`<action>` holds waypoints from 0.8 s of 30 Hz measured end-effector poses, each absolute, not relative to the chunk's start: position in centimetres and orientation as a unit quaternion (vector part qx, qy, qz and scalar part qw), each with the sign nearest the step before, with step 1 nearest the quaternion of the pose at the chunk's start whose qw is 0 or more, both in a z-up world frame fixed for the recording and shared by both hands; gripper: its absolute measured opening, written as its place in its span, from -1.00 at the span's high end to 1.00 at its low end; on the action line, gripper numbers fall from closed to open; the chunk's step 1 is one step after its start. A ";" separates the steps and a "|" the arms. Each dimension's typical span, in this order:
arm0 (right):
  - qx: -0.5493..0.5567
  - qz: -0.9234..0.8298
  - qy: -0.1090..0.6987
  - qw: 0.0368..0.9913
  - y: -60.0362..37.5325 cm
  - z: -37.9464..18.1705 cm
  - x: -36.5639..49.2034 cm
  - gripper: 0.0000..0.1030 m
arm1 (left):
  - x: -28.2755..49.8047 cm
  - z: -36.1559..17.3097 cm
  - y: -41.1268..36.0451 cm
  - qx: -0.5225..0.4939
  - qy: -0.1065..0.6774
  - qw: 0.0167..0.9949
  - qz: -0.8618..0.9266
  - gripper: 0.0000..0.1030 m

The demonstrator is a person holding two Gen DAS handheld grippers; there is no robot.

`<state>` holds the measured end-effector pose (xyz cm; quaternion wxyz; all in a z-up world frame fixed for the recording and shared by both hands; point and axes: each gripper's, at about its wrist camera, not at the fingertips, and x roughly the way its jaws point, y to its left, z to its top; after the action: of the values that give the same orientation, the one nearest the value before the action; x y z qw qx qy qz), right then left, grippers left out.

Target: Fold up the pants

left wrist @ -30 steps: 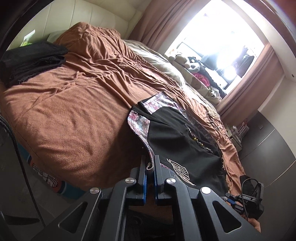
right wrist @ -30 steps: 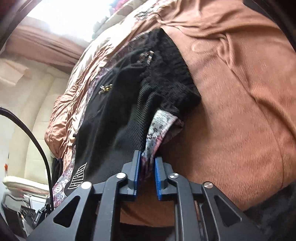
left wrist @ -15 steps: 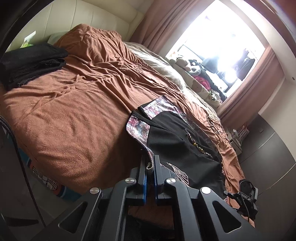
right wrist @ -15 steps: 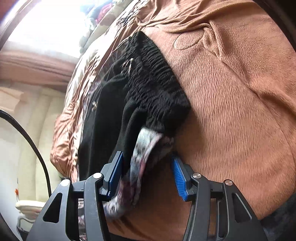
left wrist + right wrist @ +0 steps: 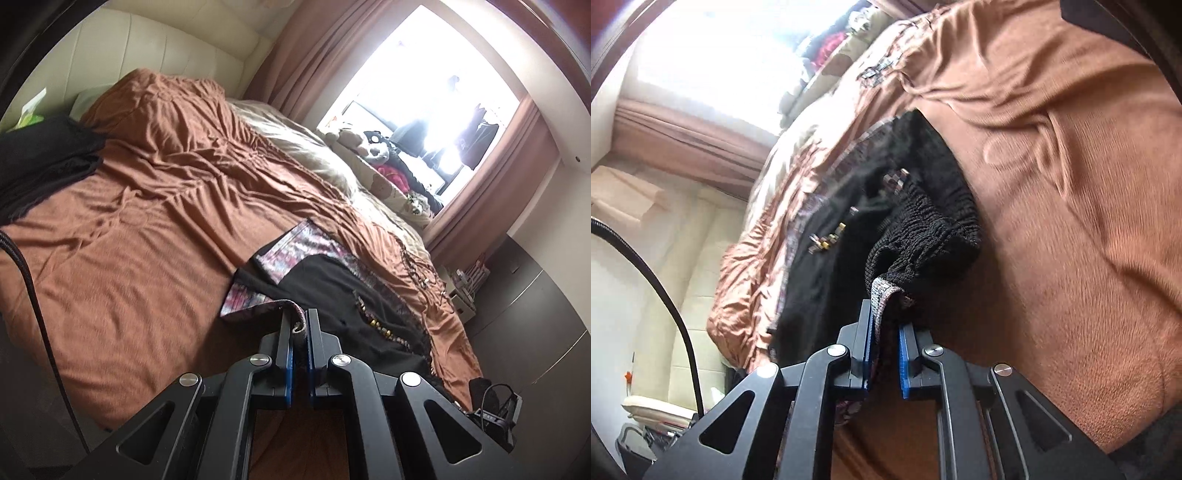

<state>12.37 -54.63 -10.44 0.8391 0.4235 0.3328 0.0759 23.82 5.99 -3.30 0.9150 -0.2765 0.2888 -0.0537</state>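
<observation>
Black pants point(image 5: 332, 291) with pink patterned trim lie on the brown blanket point(image 5: 147, 240) of a bed. My left gripper point(image 5: 299, 321) is shut on the patterned hem, which is lifted and curls over its tips. In the right wrist view the pants point(image 5: 827, 280) show their gathered black waistband point(image 5: 923, 221) and a row of beads. My right gripper point(image 5: 886, 321) is closing its jaws, with the patterned edge beside the waistband pinched between the blue pads.
A pile of black clothes point(image 5: 44, 155) sits at the bed's far left by the cream headboard point(image 5: 147, 48). A beige duvet point(image 5: 314, 158) and plush toys point(image 5: 373, 147) lie along the bright window. A black cable point(image 5: 33, 288) hangs at left. Dark cabinets point(image 5: 535, 314) stand at right.
My left gripper has risen with the hem, pulling the trim off the blanket. My right gripper opened wide around the patterned edge, then closed on it again.
</observation>
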 end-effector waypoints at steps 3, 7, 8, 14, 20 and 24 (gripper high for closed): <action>0.417 0.080 0.321 0.847 -54.6 -9.4 12.2 0.84 | 25.4 -1.8 5.9 -0.270 0.278 0.920 -0.059 0.90; 0.419 0.084 0.308 0.850 -54.9 -8.4 12.5 0.84 | 27.7 0.0 5.7 -0.265 0.270 0.923 -0.068 0.90; 0.421 0.084 0.304 0.851 -55.0 -8.1 12.7 0.84 | 28.6 0.5 5.5 -0.263 0.269 0.924 -0.071 0.90; 0.428 0.078 0.288 0.853 -54.9 -7.2 14.1 0.84 | 32.7 2.5 5.0 -0.255 0.264 0.926 -0.082 0.89; 0.438 0.069 0.283 0.851 -54.7 -6.4 16.7 0.84 | 37.8 3.3 4.7 -0.257 0.274 0.923 -0.086 0.89; 0.443 0.058 0.283 0.849 -54.5 -6.1 18.7 0.84 | 41.5 3.3 4.4 -0.256 0.286 0.919 -0.090 0.90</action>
<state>18.75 -54.53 -6.07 0.8487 0.4433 0.2827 0.0578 41.47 4.39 3.28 0.9189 -0.2562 0.2862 -0.0896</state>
